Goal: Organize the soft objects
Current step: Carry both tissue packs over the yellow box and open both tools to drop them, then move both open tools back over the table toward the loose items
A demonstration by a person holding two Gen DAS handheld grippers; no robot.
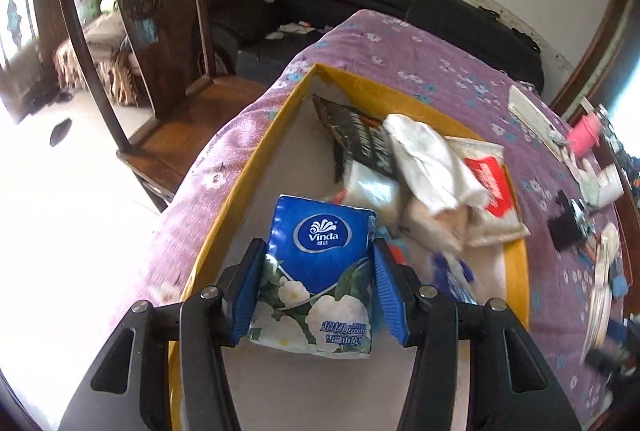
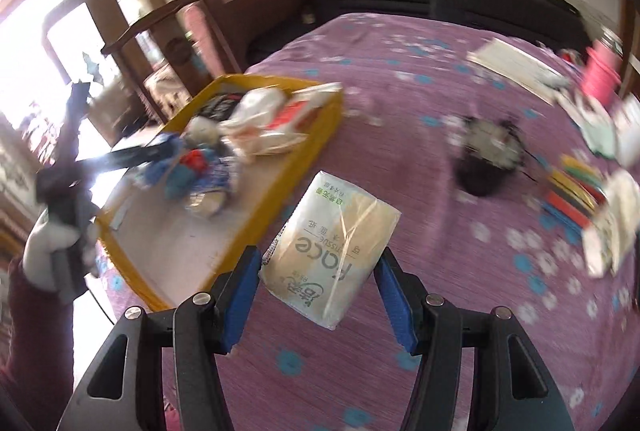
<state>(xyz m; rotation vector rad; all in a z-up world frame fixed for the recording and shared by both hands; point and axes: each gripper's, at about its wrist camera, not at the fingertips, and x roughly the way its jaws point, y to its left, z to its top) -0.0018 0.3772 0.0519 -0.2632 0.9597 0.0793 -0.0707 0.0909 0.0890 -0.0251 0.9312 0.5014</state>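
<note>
My left gripper [image 1: 316, 287] is shut on a blue Vinda tissue pack [image 1: 316, 271] and holds it over the near part of a yellow-rimmed tray [image 1: 248, 167]. The tray holds a black packet [image 1: 356, 139], a white cloth [image 1: 428, 163], a red-and-white tissue pack [image 1: 492, 191] and other soft items. My right gripper [image 2: 320, 291] is shut on a beige tissue pack [image 2: 332, 247] above the purple cloth, just right of the tray [image 2: 308, 159]. The left gripper [image 2: 80, 167] shows blurred at the tray's left side.
The table has a purple floral cloth [image 1: 440, 71]. At the right lie a pink cup [image 2: 600, 71], a book [image 2: 516, 67], a black clock-like object [image 2: 488, 151] and coloured strips [image 2: 572, 191]. A wooden chair [image 1: 132, 31] and dark sofa [image 1: 400, 3] stand beyond.
</note>
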